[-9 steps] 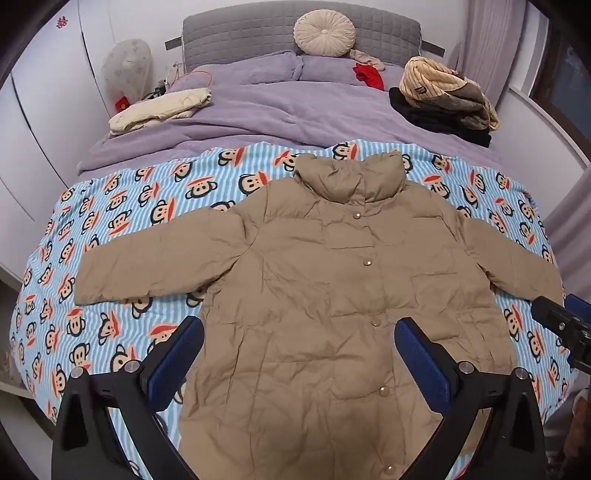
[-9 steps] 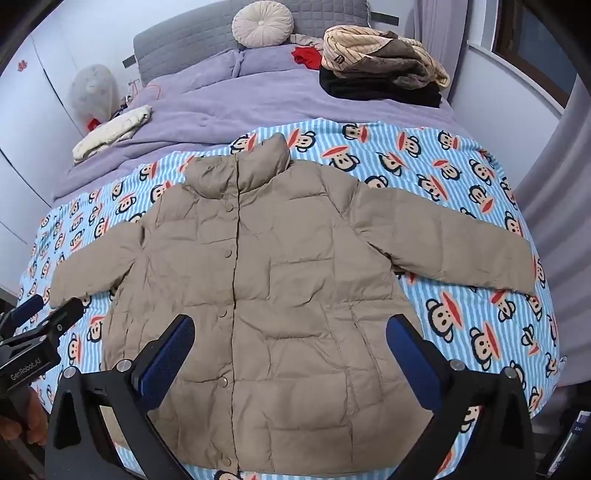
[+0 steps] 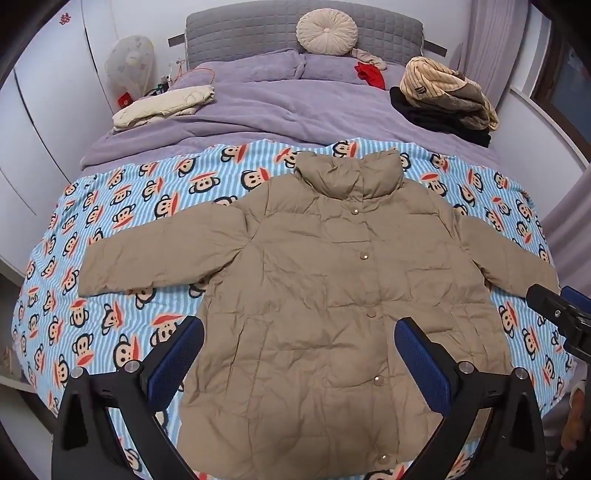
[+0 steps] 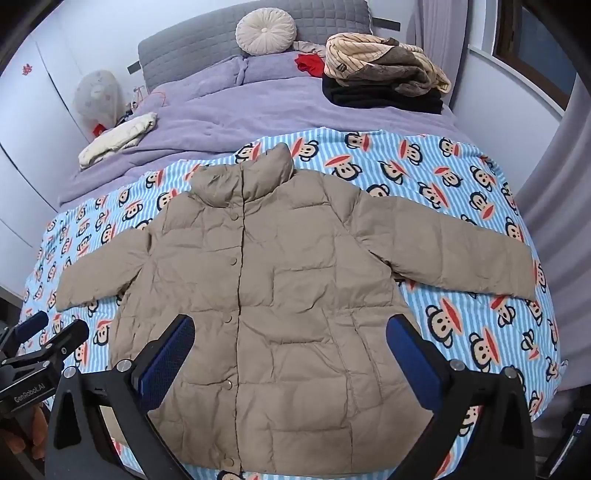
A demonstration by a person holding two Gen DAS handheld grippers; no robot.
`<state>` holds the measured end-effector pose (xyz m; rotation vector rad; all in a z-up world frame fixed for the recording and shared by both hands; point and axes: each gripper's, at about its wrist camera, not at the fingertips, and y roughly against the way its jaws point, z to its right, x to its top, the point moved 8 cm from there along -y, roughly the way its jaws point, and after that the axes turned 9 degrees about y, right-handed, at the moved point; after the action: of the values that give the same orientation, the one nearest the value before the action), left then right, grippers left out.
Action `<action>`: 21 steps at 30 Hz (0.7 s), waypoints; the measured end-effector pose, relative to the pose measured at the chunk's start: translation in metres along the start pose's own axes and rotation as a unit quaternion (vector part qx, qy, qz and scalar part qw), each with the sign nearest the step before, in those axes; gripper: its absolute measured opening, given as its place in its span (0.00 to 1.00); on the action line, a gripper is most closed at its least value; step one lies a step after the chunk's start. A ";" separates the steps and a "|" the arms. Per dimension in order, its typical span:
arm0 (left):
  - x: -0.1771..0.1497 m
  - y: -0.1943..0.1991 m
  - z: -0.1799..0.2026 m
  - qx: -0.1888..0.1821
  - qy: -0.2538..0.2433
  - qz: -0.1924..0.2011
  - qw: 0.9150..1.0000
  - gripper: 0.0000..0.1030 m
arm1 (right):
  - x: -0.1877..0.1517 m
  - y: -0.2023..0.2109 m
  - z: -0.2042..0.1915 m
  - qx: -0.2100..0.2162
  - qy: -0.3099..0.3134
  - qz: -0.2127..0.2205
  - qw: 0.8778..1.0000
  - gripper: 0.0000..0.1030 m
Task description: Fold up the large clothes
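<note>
Both tongs, left tongs [image 3: 299, 354] & right tongs [image 4: 290, 350], spread, empty above puffer jacket [image 3: 343, 295] (buttoned, flat on bed). Pinch each cuff, fold sleeves inward.

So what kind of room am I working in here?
Almost certainly a home bedroom: the tan puffer jacket lies spread on a bed with a grey padded headboard, purple pillows and a monkey-print sheet, with folded clothes stacked near the head.
</note>
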<state>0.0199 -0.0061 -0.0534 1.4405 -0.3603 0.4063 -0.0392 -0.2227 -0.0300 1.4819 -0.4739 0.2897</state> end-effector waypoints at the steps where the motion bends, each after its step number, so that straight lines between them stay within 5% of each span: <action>1: 0.001 0.001 -0.001 0.001 0.001 0.002 1.000 1.00 | -0.001 0.001 0.004 0.003 -0.001 0.003 1.000 1.00; 21: -0.001 0.006 -0.008 0.009 0.007 0.005 1.000 1.00 | 0.000 0.002 -0.001 0.000 -0.001 0.006 1.000 1.00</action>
<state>0.0159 0.0024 -0.0496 1.4533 -0.3525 0.4287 -0.0398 -0.2212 -0.0282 1.4792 -0.4840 0.2976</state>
